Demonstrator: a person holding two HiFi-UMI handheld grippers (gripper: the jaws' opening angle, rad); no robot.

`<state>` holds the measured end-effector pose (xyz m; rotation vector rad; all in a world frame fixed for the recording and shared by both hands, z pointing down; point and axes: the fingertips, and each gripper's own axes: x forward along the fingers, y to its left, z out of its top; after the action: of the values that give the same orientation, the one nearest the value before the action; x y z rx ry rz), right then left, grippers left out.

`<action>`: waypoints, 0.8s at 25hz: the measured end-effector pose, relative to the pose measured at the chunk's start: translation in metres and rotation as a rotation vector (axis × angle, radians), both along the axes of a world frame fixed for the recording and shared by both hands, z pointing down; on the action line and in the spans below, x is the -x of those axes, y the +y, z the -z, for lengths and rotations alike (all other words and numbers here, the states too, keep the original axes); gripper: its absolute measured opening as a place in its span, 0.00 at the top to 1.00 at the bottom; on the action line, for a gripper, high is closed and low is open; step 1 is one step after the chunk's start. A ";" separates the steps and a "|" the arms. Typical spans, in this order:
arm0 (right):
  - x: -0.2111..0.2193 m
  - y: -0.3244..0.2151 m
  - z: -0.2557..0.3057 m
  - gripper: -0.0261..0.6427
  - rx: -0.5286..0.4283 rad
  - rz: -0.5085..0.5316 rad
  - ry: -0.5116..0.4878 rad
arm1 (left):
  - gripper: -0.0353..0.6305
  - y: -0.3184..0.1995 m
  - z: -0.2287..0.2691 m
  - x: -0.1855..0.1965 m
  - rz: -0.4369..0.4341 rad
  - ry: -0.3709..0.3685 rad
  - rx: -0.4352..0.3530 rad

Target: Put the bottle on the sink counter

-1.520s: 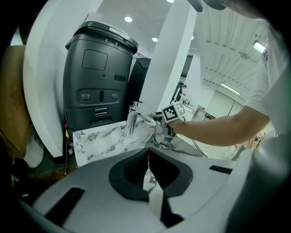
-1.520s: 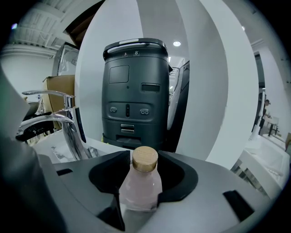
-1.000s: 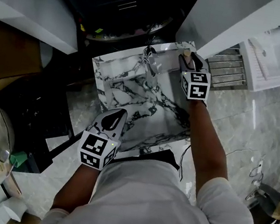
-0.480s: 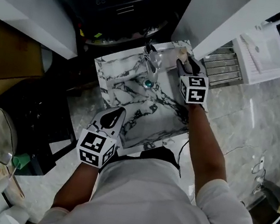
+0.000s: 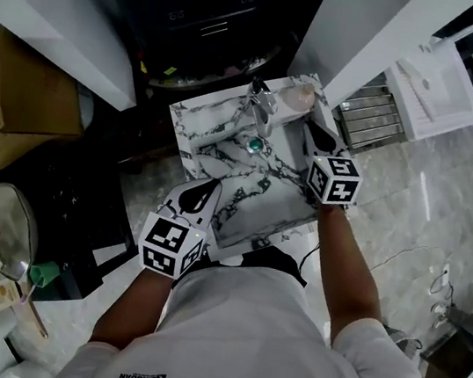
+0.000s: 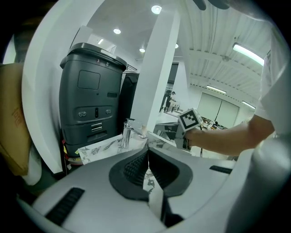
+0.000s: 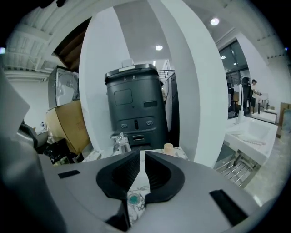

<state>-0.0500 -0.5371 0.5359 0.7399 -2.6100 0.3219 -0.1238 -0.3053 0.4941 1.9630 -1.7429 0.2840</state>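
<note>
A small pale bottle [image 5: 300,98] stands upright on the back right corner of the marble sink counter [image 5: 195,124], beside the chrome faucet [image 5: 263,108]. In the right gripper view the bottle [image 7: 168,148] shows just beyond the jaws. My right gripper [image 5: 310,126] hangs over the sink's right rim, a short way in front of the bottle and apart from it. Its jaws have just been closing and now stand almost together with nothing between them [image 7: 142,157]. My left gripper [image 5: 208,190] is shut and empty over the sink's front left edge [image 6: 147,152].
A green drain plug [image 5: 254,144] sits in the basin. A dark grey machine [image 5: 211,11] stands behind the sink between white pillars. At the left is a cardboard box [image 5: 20,96]; a metal rack [image 5: 373,116] and a white basin [image 5: 431,85] are at the right.
The right gripper let go of the bottle, drew back toward me and closed its jaws. The bottle stays on the counter corner. The left gripper rose slightly.
</note>
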 end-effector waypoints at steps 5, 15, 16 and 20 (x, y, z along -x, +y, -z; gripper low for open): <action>-0.008 0.045 0.036 0.90 0.034 -0.005 -0.119 | 0.92 0.006 0.011 -0.004 -0.038 -0.014 -0.027; -0.024 0.125 0.083 0.90 0.051 -0.010 -0.222 | 0.92 0.033 0.037 -0.011 -0.123 -0.034 -0.080; -0.025 0.132 0.086 0.90 0.056 -0.012 -0.229 | 0.92 0.036 0.040 -0.012 -0.130 -0.031 -0.086; -0.030 0.165 0.098 0.90 0.061 -0.010 -0.240 | 0.92 0.049 0.054 -0.017 -0.149 0.013 -0.114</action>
<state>-0.0195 -0.3719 0.4382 0.7341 -2.8053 0.5206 -0.1071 -0.2565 0.4404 2.1755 -1.6402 0.2261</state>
